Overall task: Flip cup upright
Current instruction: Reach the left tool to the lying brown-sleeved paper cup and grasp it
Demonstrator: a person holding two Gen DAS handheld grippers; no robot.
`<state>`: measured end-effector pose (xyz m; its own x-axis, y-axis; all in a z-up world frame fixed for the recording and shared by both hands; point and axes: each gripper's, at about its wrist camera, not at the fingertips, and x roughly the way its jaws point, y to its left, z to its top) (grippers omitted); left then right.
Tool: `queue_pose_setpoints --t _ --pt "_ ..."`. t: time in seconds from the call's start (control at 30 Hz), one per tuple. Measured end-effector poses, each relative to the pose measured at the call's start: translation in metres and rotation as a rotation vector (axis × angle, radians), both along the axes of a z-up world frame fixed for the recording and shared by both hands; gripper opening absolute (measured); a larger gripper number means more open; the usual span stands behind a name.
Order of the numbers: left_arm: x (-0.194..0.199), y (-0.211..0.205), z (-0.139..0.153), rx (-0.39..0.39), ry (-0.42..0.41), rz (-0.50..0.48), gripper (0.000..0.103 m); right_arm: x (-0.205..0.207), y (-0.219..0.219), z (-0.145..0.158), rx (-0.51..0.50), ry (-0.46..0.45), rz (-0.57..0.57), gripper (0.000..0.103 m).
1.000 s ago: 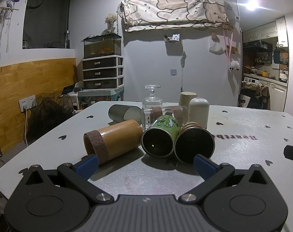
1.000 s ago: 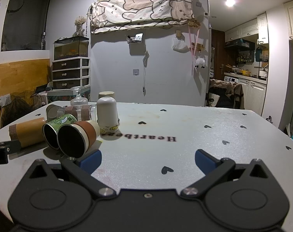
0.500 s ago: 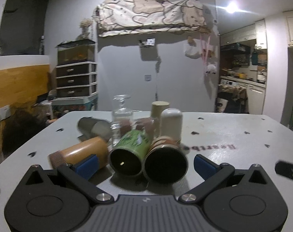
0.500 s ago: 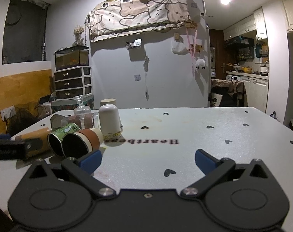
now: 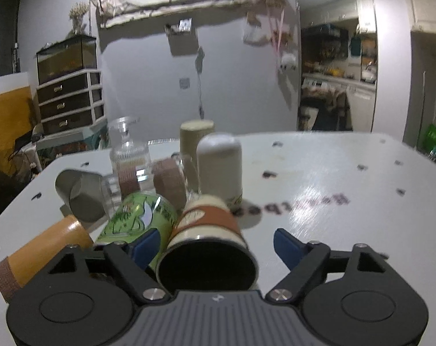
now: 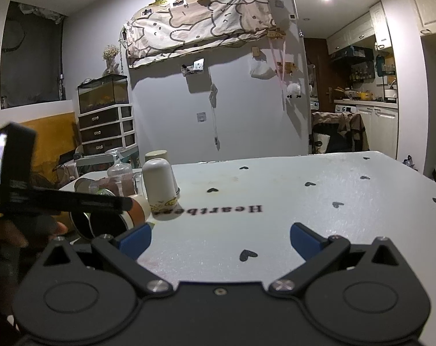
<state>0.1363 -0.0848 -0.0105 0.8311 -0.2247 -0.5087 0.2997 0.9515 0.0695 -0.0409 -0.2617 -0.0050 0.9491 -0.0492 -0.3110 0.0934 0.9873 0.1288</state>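
A cream cup with a brown band [image 5: 207, 232] lies on its side on the white table [image 5: 333, 201], its dark mouth toward me. My left gripper [image 5: 216, 246] is open, its blue fingers on either side of this cup, not clamped. The cup also shows in the right wrist view [image 6: 135, 209], partly hidden behind the left gripper's body. My right gripper [image 6: 220, 238] is open and empty, low over the table to the right of the cups.
A green cartoon cup [image 5: 137, 219], a bamboo cup [image 5: 42, 250] and a grey cup [image 5: 79, 196] lie on their sides at left. A white cup [image 5: 219, 170], a beige cup [image 5: 196, 138] and a glass [image 5: 128, 150] stand upside down behind. Table edges run at left and right.
My left gripper has moved forward and right, so its open fingers now straddle the brown-banded cup. It has entered the right wrist view at left. My right gripper barely moved.
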Motion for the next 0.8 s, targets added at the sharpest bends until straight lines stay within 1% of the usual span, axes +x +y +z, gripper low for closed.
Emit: queue_pose_setpoints --t 0.1,0.17,0.2,0.4,0.53,0.63,0.8 --pt "0.003 -0.001 -0.007 0.036 0.018 0.018 0.085 -0.002 -0.002 -0.001 0.007 -0.002 -0.001 0.103" --pt "0.004 0.000 -0.010 0.037 0.029 0.018 0.084 -0.002 -0.003 -0.001 0.009 -0.002 -0.003 0.103" --pt "0.004 0.000 -0.011 0.039 0.032 0.020 0.083 -0.001 -0.003 -0.001 0.009 -0.003 -0.003 0.103" --pt "-0.005 0.000 -0.014 0.046 0.009 0.006 0.082 -0.002 -0.003 -0.001 0.012 -0.006 -0.004 0.103" --pt "-0.027 0.001 -0.013 0.024 0.019 -0.067 0.081 -0.003 -0.004 -0.001 0.019 -0.014 -0.007 0.103" --pt "-0.054 0.000 -0.013 0.017 0.023 -0.145 0.081 -0.004 -0.005 -0.001 0.024 -0.015 -0.012 0.103" --pt "-0.105 -0.006 -0.015 0.029 0.005 -0.286 0.081 -0.007 -0.010 -0.001 0.033 -0.013 -0.026 0.103"
